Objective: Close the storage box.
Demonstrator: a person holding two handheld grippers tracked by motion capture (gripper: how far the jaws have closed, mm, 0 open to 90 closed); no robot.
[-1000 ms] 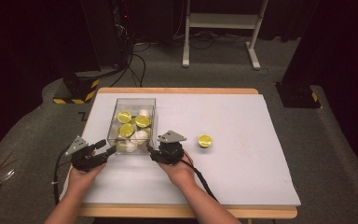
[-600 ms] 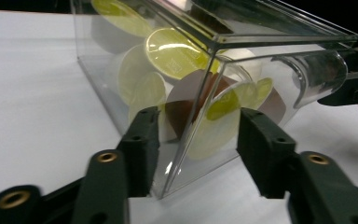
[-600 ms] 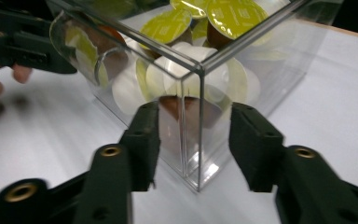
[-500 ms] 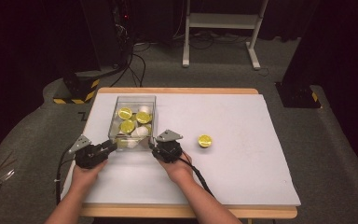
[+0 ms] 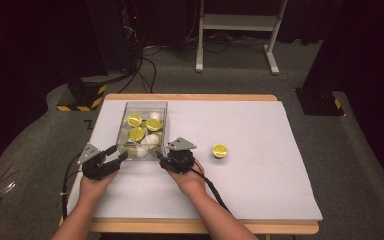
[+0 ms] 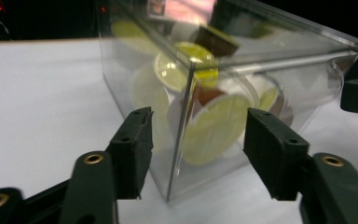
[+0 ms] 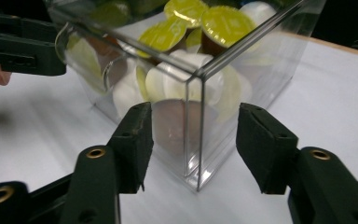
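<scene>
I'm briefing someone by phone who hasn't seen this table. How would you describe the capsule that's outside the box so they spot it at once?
Start at the white sheet covering the wooden table, then find the clear plastic box of capsules near its left side. To the right of the box, past the right gripper, lies one small round capsule with a yellow-green foil lid. It alone sits loose on the sheet, outside the box.

The clear box (image 5: 142, 107) stands on the table (image 5: 260, 180) toward its left far part, with capsules (image 5: 136, 134) inside. A lone capsule (image 5: 219, 150) lies right of it, well apart, near the table's middle.
</scene>
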